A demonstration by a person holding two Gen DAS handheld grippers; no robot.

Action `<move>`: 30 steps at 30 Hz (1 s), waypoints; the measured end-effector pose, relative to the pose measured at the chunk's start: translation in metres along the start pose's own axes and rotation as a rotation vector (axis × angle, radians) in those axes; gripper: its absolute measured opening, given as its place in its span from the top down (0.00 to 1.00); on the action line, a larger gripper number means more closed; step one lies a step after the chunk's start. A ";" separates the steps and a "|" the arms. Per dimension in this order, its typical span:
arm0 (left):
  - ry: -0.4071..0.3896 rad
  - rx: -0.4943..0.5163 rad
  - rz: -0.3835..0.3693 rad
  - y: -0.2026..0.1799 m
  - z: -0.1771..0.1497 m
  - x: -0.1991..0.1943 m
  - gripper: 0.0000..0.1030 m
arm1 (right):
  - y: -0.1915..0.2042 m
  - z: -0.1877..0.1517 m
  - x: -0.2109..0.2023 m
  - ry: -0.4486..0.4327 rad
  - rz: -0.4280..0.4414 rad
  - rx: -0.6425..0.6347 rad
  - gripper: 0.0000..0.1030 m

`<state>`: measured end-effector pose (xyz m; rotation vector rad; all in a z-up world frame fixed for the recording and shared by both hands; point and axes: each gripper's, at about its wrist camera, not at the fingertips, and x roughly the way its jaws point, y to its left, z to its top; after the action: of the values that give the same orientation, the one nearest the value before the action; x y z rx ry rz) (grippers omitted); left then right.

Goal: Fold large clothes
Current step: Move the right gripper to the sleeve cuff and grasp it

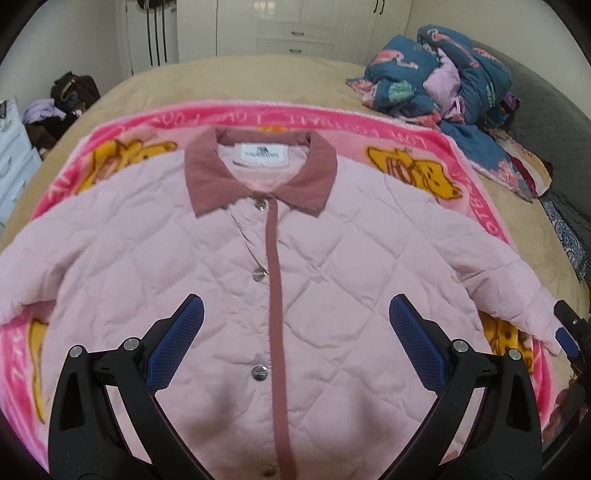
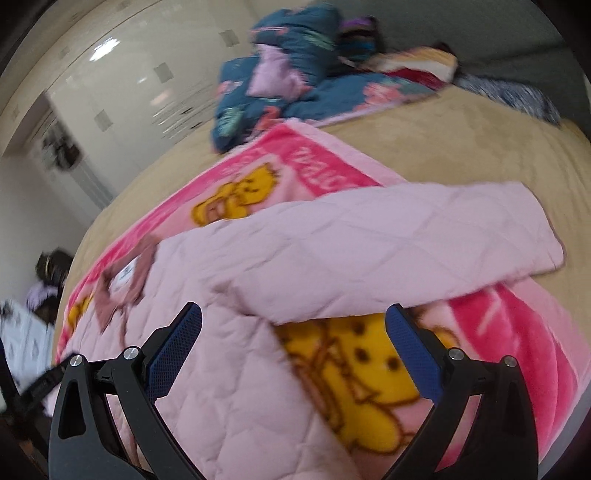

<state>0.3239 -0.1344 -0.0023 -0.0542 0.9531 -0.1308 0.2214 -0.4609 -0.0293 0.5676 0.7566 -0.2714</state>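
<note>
We have the pale pink quilted jacket spread buttoned-up on the pink cartoon fleece blanket, flat for folding; left gripper and right gripper both gape empty above it.

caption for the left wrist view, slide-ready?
Open left gripper hovers above buttoned pink quilted jacket spread flat on cartoon blanket.

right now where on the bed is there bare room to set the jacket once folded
Bare tan bedcover lies beyond the pink blanket, toward the wardrobe, and along the blanket's right edge. The far right corner is crowded with a heaped blue quilt. The jacket covers most of the blanket.
</note>
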 end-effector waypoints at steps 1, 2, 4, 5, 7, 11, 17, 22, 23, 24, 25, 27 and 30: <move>0.005 0.003 0.005 0.000 -0.001 0.004 0.09 | -0.010 0.001 0.003 0.003 -0.009 0.027 0.04; 0.006 0.007 0.021 -0.001 -0.002 0.009 0.09 | -0.016 0.001 0.006 0.005 -0.021 0.048 0.04; 0.008 0.012 0.043 0.000 -0.006 0.017 0.09 | -0.031 0.002 0.012 0.005 -0.047 0.087 0.04; 0.008 0.007 0.055 0.000 -0.007 0.020 0.09 | -0.041 0.002 0.017 0.010 -0.063 0.120 0.04; 0.011 -0.002 0.060 0.001 -0.011 0.025 0.09 | -0.061 -0.001 0.023 0.017 -0.087 0.181 0.04; 0.011 0.015 0.081 -0.002 -0.019 0.032 0.09 | -0.092 0.000 0.034 -0.004 -0.134 0.255 0.04; 0.017 0.012 0.087 -0.004 -0.021 0.039 0.09 | -0.136 0.009 0.046 -0.022 -0.181 0.357 0.04; 0.020 0.021 0.102 -0.008 -0.020 0.039 0.09 | -0.169 0.013 0.058 -0.011 -0.156 0.493 0.04; 0.019 0.027 0.105 -0.009 -0.019 0.038 0.09 | -0.174 0.016 0.059 -0.018 -0.149 0.512 0.04; 0.017 0.036 0.111 -0.010 -0.018 0.037 0.09 | -0.178 0.018 0.060 -0.025 -0.143 0.523 0.04; 0.015 0.048 0.122 -0.011 -0.016 0.035 0.09 | -0.182 0.021 0.061 -0.035 -0.136 0.541 0.04; 0.010 0.056 0.130 -0.011 -0.011 0.031 0.09 | -0.192 0.026 0.064 -0.041 -0.115 0.589 0.04; 0.008 0.047 0.146 -0.007 -0.005 0.027 0.09 | -0.203 0.034 0.069 -0.051 -0.088 0.626 0.08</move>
<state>0.3342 -0.1448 -0.0262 0.0591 0.9581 -0.0190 0.2024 -0.6483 -0.1363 1.1141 0.6420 -0.6113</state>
